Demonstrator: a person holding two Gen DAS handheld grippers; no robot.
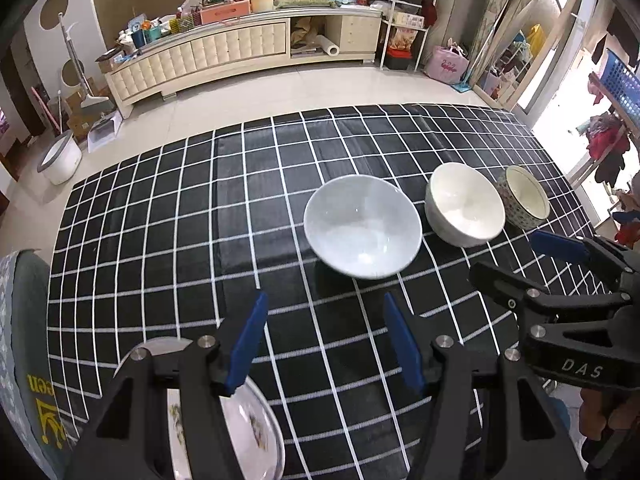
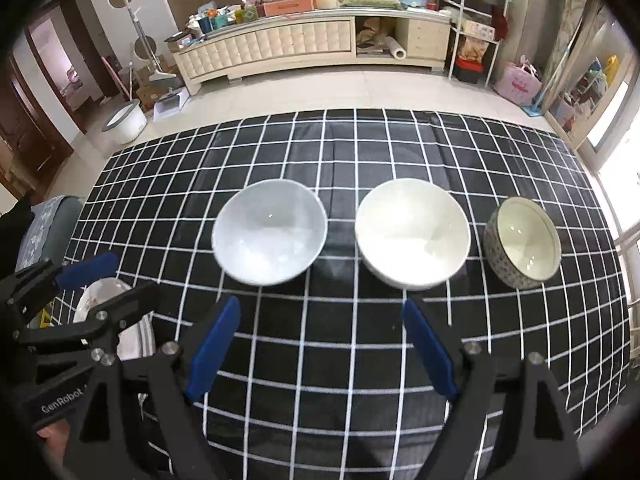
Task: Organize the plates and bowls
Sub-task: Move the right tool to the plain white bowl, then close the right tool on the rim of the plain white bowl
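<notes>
Three bowls stand in a row on the black grid tablecloth [image 2: 320, 360]: a pale blue-white bowl [image 2: 269, 231] [image 1: 362, 226], a white bowl [image 2: 412, 232] [image 1: 464, 204], and a small patterned bowl [image 2: 522, 242] [image 1: 523, 197]. A white plate [image 1: 248, 428] [image 2: 102, 300] lies at the near left, under the left gripper. My left gripper [image 1: 324, 340] [image 2: 102, 276] is open and empty, above the plate's right edge. My right gripper [image 2: 320, 350] [image 1: 520, 258] is open and empty, in front of the two larger bowls.
A grey chair cushion [image 1: 24, 340] sits at the table's left edge. Beyond the table's far edge are tiled floor, a cream cabinet [image 2: 304, 44], a white bucket [image 2: 124, 120] and a metal shelf rack [image 2: 472, 20].
</notes>
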